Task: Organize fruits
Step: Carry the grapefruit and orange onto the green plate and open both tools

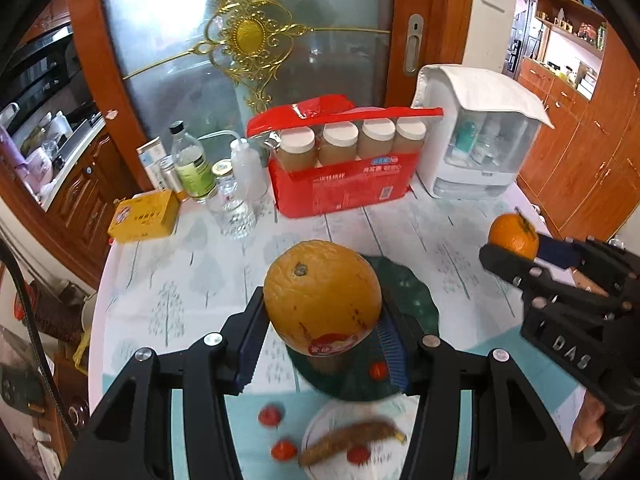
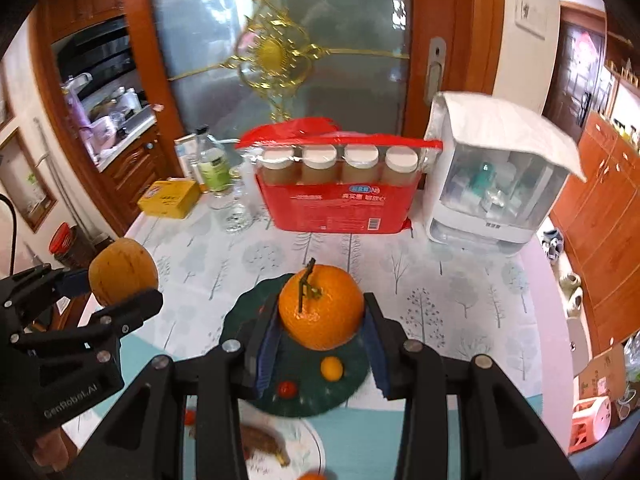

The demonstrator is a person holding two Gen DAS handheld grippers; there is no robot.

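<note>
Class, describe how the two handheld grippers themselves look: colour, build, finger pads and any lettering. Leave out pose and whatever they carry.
Both the left gripper and the right gripper are matte black linkage frames with silver round pivot bolts. Their fingers carry ribbed blue pads. White raised lettering shows on the bodies: "DAS" on the right one, "GenRobot.AI" on the left. A bare hand grips the right handle.

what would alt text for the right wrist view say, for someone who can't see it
The right gripper holds a stemmed orange above a dark green plate carrying a small red fruit and a small yellow fruit. At left, the left gripper holds a duller orange; a red bottle pack stands behind.
</note>
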